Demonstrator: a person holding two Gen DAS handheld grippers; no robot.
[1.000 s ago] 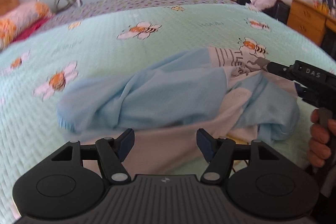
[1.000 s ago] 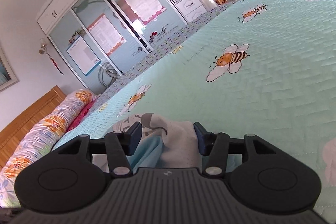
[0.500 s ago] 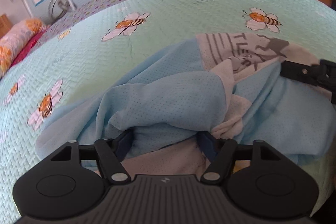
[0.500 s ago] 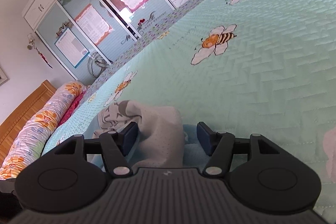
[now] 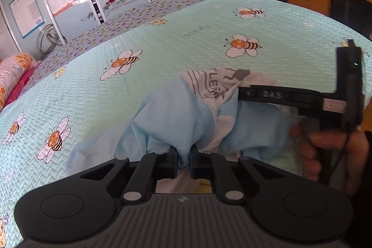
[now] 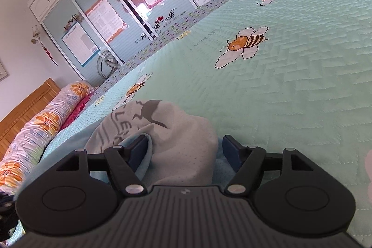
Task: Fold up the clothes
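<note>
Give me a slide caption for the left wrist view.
Left gripper pinches a fold of the light blue shirt on the bee-print bedspread; right gripper reaches in.

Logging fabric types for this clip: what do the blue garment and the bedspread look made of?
Blue garment: likely a thin sports mesh knit, matte, dotted with tiny holes, draping in soft folds. Bedspread: looks like quilted cotton or a blend, faintly shiny, with stitched zigzag ridges and printed bees.

garment (image 5: 176, 117) front edge: hidden behind the left gripper (image 5: 183, 163) body, at 6 o'clock
printed lettering (image 6: 121, 124): partly folded under, unreadable
hand (image 5: 330, 155): cut off at 3 o'clock
pillow (image 6: 34, 131): cut at 9 o'clock
</note>
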